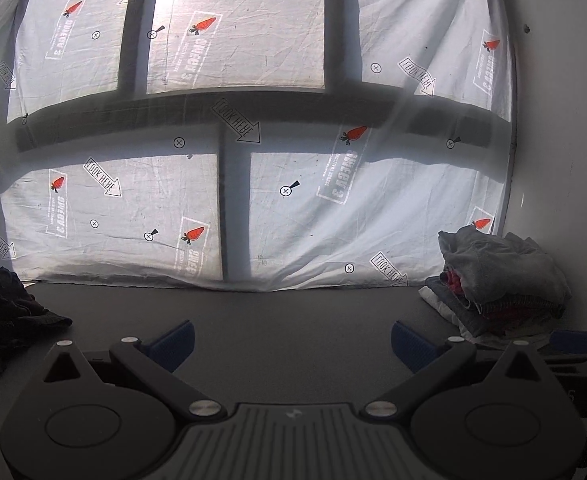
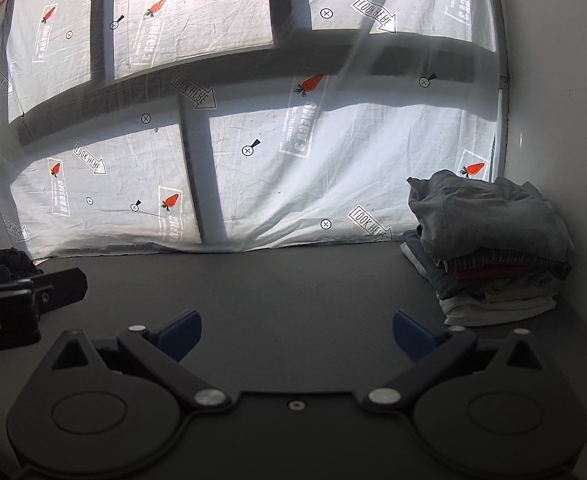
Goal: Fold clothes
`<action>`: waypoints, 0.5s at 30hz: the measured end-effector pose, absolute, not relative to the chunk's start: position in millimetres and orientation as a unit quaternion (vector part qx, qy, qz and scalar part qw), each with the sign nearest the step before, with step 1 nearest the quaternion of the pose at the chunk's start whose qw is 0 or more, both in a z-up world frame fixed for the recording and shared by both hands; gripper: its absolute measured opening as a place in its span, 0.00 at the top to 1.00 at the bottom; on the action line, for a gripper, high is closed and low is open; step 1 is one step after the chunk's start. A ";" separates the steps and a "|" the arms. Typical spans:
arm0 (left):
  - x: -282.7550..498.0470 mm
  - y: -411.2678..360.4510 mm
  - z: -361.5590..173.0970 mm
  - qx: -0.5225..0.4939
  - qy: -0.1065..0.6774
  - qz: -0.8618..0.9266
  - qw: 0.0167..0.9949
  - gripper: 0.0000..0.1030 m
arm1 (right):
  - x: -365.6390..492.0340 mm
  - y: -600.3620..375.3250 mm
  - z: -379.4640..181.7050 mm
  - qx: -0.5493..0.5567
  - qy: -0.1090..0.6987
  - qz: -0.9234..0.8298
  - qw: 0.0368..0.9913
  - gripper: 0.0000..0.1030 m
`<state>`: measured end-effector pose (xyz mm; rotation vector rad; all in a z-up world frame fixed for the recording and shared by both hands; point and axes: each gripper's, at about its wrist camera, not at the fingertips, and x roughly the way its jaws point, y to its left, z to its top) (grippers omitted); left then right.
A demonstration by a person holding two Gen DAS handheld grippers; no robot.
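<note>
A stack of folded clothes [image 2: 493,248] with a grey garment on top stands at the back right of the dark table [image 2: 293,288]; it also shows in the left wrist view [image 1: 501,280]. A dark unfolded pile of clothes [image 1: 1,312] lies at the left, seen small in the right wrist view [image 2: 5,260]. My left gripper [image 1: 292,342] is open and empty above the table. My right gripper [image 2: 296,334] is open and empty too. The left gripper's body [image 2: 25,296] shows at the left of the right wrist view, and the right gripper's blue finger [image 1: 577,340] at the right of the left wrist view.
A white sheet [image 1: 253,180] printed with carrots and arrows hangs over a window along the table's back edge. A white wall [image 2: 565,120] closes the right side, right behind the folded stack.
</note>
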<state>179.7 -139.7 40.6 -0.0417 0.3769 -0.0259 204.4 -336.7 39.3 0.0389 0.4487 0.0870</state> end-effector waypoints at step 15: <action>98.9 -19.5 16.5 -0.025 0.241 -0.021 0.970 0.00 | 101.8 -208.8 10.8 0.014 0.292 0.028 0.956 0.00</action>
